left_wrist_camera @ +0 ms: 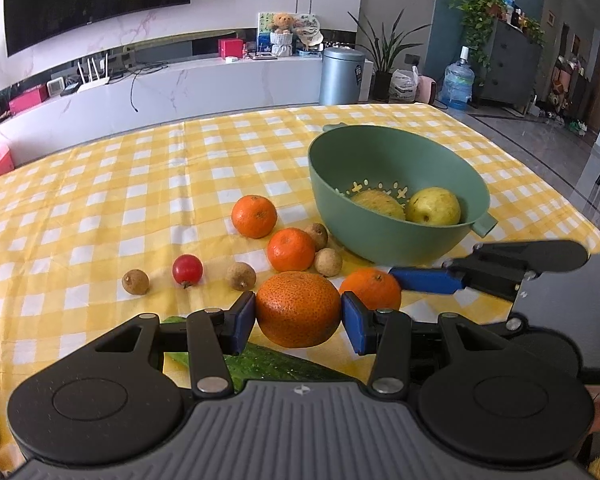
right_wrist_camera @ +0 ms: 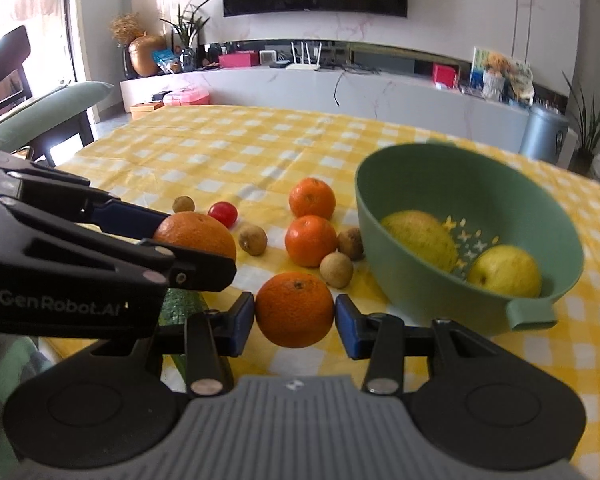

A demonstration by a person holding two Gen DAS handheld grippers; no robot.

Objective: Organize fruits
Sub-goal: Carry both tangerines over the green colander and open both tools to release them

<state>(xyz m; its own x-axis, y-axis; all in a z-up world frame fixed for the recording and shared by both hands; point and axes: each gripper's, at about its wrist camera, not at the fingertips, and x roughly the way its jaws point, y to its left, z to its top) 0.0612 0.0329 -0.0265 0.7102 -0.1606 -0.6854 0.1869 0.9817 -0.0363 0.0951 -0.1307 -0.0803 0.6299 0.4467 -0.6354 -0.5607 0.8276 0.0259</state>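
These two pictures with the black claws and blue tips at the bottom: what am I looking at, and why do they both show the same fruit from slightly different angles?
No robot here: a person holds a two-finger tool in each hand, and each tool carries a wide-angle camera looking forward along its fingers. So each picture is one tool's own view, and the other tool shows at its side.

In the left tool's view, the left gripper is closed on a large rough-skinned orange. In the right tool's view, the right gripper has a smaller tangerine between its blue pads, which appear to pinch it.

On the yellow checked tablecloth lie two more tangerines, a cherry tomato, four small brown fruits and a cucumber. The green colander bowl already holds two yellow fruits.
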